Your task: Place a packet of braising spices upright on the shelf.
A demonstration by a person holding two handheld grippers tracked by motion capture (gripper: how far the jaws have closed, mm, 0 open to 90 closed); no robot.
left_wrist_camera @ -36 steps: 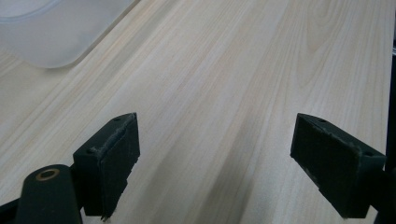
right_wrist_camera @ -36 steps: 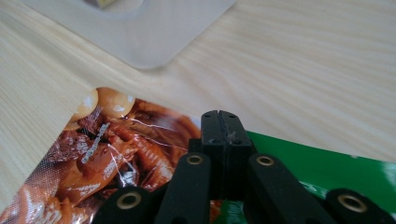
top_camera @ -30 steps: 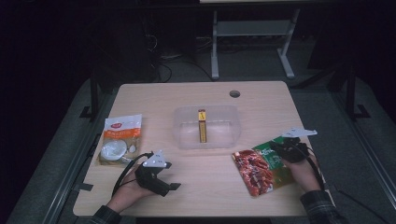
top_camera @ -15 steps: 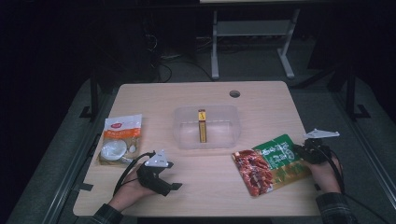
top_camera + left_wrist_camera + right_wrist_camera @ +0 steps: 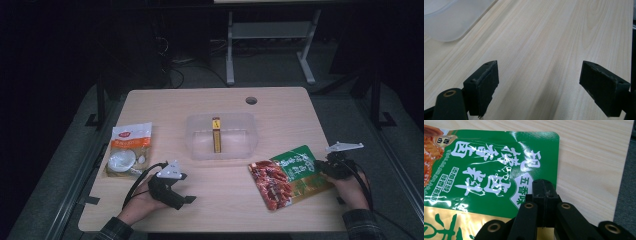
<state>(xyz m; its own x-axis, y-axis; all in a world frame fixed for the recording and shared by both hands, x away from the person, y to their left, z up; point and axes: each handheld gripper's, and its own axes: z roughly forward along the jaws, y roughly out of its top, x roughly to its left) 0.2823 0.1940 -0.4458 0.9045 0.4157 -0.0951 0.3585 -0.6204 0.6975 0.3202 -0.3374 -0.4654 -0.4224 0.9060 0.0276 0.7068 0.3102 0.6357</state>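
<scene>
A flat snack packet (image 5: 290, 175), red at its near-left end and green at its far-right end, lies on the wooden table (image 5: 220, 200) at the front right. My right gripper (image 5: 321, 167) sits at the packet's right edge, held by a hand. In the right gripper view its jaws are pressed together, and the right gripper (image 5: 544, 187) tips lie over the green corner of the packet (image 5: 486, 170); I see nothing between them. My left gripper (image 5: 186, 199) rests at the front left. In its own view the left gripper (image 5: 539, 85) is open over bare wood.
A clear plastic container (image 5: 195, 122) stands mid-table with a thin yellow stick pack (image 5: 216, 135) inside; its corner (image 5: 446, 22) appears in the left gripper view. A white and orange packet (image 5: 129, 150) lies at the left. A cable hole (image 5: 251, 100) is near the far edge.
My right gripper has moved to the right, from over the packet's green end to its right edge, leaving that end uncovered. The left gripper has stayed in place.
</scene>
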